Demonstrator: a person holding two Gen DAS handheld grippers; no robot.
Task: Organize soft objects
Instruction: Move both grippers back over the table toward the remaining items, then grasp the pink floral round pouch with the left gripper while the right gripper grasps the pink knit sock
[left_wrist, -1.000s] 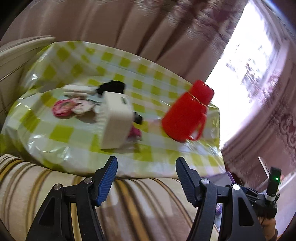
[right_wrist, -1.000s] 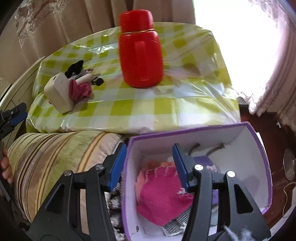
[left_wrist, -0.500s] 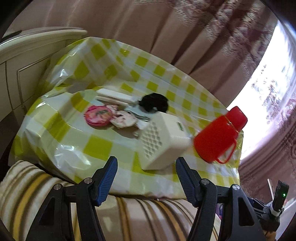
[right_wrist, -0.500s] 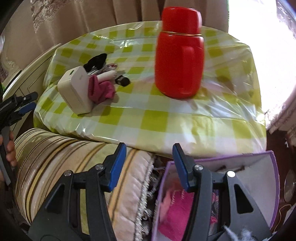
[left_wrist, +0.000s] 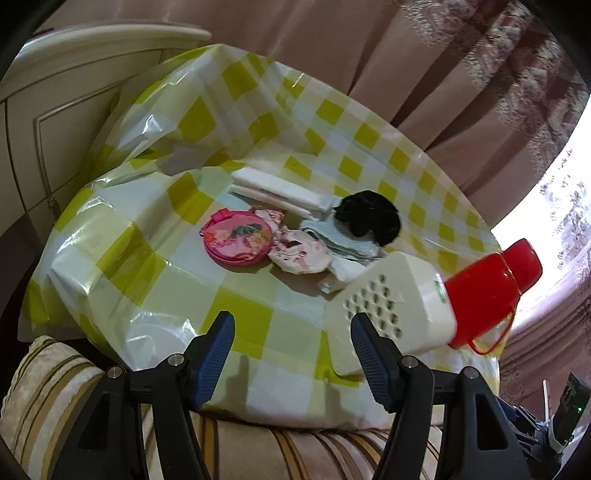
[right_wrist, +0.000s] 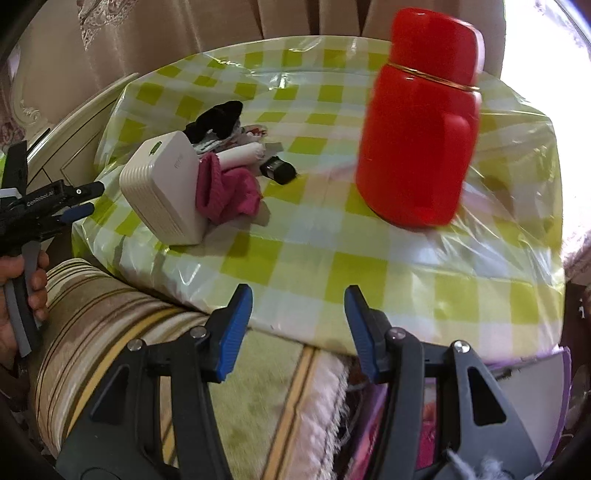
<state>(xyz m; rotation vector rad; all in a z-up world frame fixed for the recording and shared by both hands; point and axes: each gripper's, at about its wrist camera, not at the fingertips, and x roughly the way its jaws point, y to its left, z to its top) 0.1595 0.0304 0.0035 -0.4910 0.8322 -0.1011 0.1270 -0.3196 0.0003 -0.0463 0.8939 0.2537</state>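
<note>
Both grippers are wide open and hold nothing. The left gripper (left_wrist: 291, 343) hovers over the near edge of the table (left_wrist: 110, 266); the right gripper (right_wrist: 297, 325) hovers at the table edge too, above a striped cushion (right_wrist: 110, 314).

The soft things lie in one small heap on the table. In the right view, a pink cloth (right_wrist: 229, 192) leans against a cream box (right_wrist: 162, 192), at about 10 o'clock from the right gripper. Behind it are a black scrunchie (right_wrist: 218, 118) and a white roll (right_wrist: 242, 155). In the left view, folded white cloths (left_wrist: 273, 188), a floral cloth (left_wrist: 299, 254) and a round pink pouch (left_wrist: 238, 238) are at 12 o'clock.

I think the main risk is the red flask (right_wrist: 421, 129), which stands at 1 o'clock from the right gripper: a wide reach may knock it over. The cream box may also tip when the pink cloth is pulled away. The plastic checked cover looks slippery and wrinkled, so a finger may catch it and drag everything.

Curtains hang behind the table, a bright window is at 2 o'clock, and a cream cabinet (left_wrist: 74, 110) stands at 10 o'clock. A purple-edged box (right_wrist: 535, 406) shows at 4 o'clock.
</note>
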